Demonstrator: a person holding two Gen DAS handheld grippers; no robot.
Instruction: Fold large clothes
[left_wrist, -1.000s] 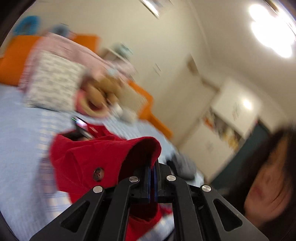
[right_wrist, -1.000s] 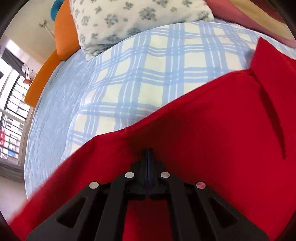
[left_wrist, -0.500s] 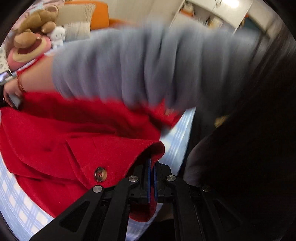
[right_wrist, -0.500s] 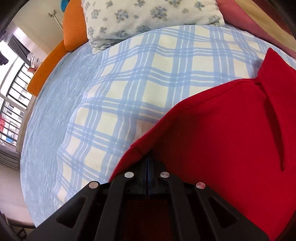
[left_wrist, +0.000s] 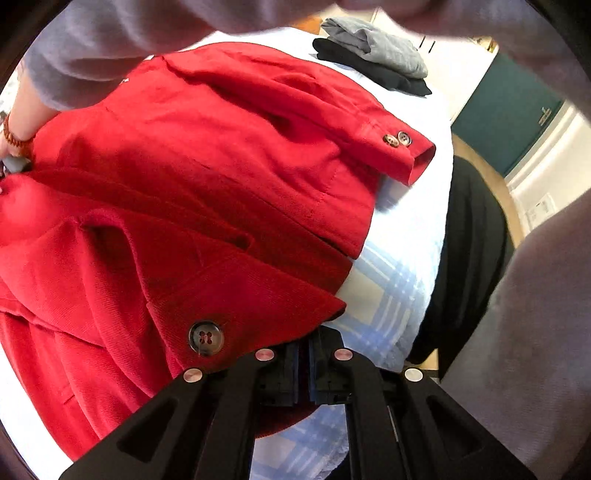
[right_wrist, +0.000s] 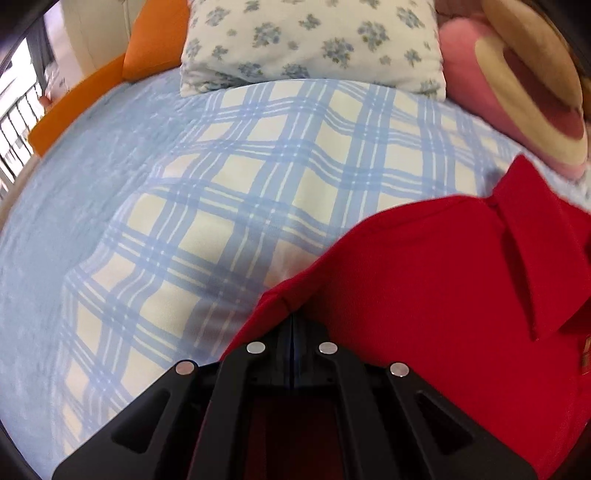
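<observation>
A red buttoned coat (left_wrist: 207, 177) lies spread on a blue-and-cream plaid blanket (left_wrist: 384, 295). My left gripper (left_wrist: 303, 341) is shut on a corner of the coat's front, beside a large dark button (left_wrist: 205, 338). One cuffed sleeve (left_wrist: 402, 147) with two small buttons lies across the coat's far side. In the right wrist view my right gripper (right_wrist: 293, 325) is shut on another edge of the red coat (right_wrist: 443, 295), which lies to the right over the plaid blanket (right_wrist: 258, 177). The coat's collar (right_wrist: 532, 236) points toward the pillows.
A folded pile of grey and black clothes (left_wrist: 376, 62) sits at the bed's far end. A person's grey sleeve (left_wrist: 110, 44) and wrist with a bead bracelet (left_wrist: 14, 136) reach across. A floral pillow (right_wrist: 314, 44), a pink plush (right_wrist: 517, 92) and an orange headboard (right_wrist: 110, 77) lie beyond.
My left gripper has swung down from facing the room to low over the bed, still holding the coat corner. The right gripper drew its coat edge rightward, uncovering more plaid blanket.
</observation>
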